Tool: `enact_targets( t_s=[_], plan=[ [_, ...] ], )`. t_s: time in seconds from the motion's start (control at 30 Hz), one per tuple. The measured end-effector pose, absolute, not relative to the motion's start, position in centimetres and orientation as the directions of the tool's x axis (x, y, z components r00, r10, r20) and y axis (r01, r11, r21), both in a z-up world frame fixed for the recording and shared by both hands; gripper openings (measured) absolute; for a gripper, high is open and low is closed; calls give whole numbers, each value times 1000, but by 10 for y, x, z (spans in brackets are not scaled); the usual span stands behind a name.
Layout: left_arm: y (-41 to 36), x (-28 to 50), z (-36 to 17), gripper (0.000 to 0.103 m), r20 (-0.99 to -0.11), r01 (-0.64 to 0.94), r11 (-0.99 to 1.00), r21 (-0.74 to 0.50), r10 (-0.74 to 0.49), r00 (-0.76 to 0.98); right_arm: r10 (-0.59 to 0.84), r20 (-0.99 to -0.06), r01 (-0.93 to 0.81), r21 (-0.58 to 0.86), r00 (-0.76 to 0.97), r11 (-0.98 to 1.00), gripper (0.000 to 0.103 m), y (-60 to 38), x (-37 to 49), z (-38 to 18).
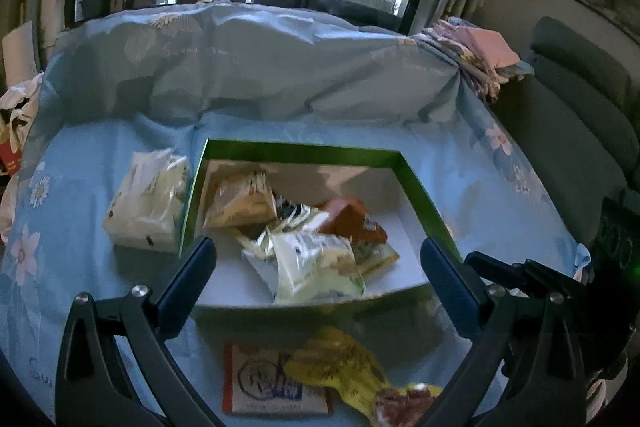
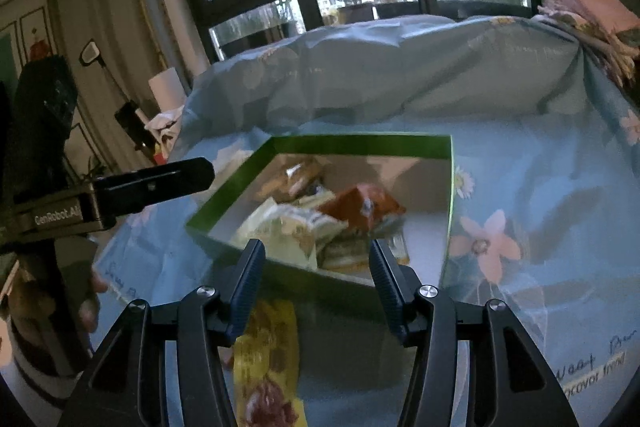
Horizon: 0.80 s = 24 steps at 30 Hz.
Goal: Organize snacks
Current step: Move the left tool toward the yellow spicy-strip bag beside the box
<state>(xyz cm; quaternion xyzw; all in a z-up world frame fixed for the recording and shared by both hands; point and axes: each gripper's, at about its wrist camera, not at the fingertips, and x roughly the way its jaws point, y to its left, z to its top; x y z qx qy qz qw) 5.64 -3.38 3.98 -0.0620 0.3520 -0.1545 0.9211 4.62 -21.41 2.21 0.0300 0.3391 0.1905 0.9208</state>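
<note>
Left wrist view: my left claw (image 1: 318, 267) hangs released, fingers wide apart and holding nothing, at the near rim of the green box (image 1: 304, 149), which sits mid-frame on the blue floral sheet (image 1: 480, 163). Inside the box lies a pile of snack packets: a tan packet (image 1: 240, 205) toward the upper left of the interior, an orange-brown packet (image 1: 352, 221) right of it, a pale green-white packet (image 1: 316, 265) nearest the front wall. A white packet (image 1: 150, 203) lies outside, touching the box's left wall. At the bottom of the frame, on the sheet in front of the box, a flat red-and-white packet (image 1: 256, 383) with a yellow packet (image 1: 340, 367) overlapping its right edge. Right wrist view: my right claw (image 2: 316, 285) is likewise released and holds nothing, fingers apart above the box's near wall (image 2: 304, 279). The yellow packet (image 2: 268, 355) lies below the left finger, low in the frame, just outside the box. The orange-brown packet (image 2: 360, 207) shows in the middle of the box. The left claw's finger (image 2: 160, 183) enters from the left edge of the frame. Motion blur softens the packet labels; I cannot read them.
</note>
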Motion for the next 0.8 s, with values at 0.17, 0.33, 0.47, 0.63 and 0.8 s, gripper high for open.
enact_targets(
  t_s=[0.17, 0.33, 0.47, 0.63, 0.8],
  plan=[
    [-29, 42, 27, 103, -657, 223, 945, -239, -326, 680, 382, -620, -332, 202, 685, 922, 55, -221, 31, 19],
    [-16, 33, 14, 103, -685, 193, 940, -283, -339, 645, 391, -634, -334, 214, 668, 918, 55, -226, 15, 13],
    [-6, 29, 1, 103, -721, 175, 927, -331, -368, 587, 396, -653, -338, 220, 645, 915, 55, -229, 8, 4],
    [-8, 20, -14, 103, -725, 223, 875, -429, -481, 492, 402, -688, -341, 233, 604, 911, 55, -230, 2, -11],
    [-19, 9, -34, 103, -695, 257, 770, -584, -638, 332, 426, -716, -358, 258, 553, 897, 55, -232, -10, -24]
  ],
)
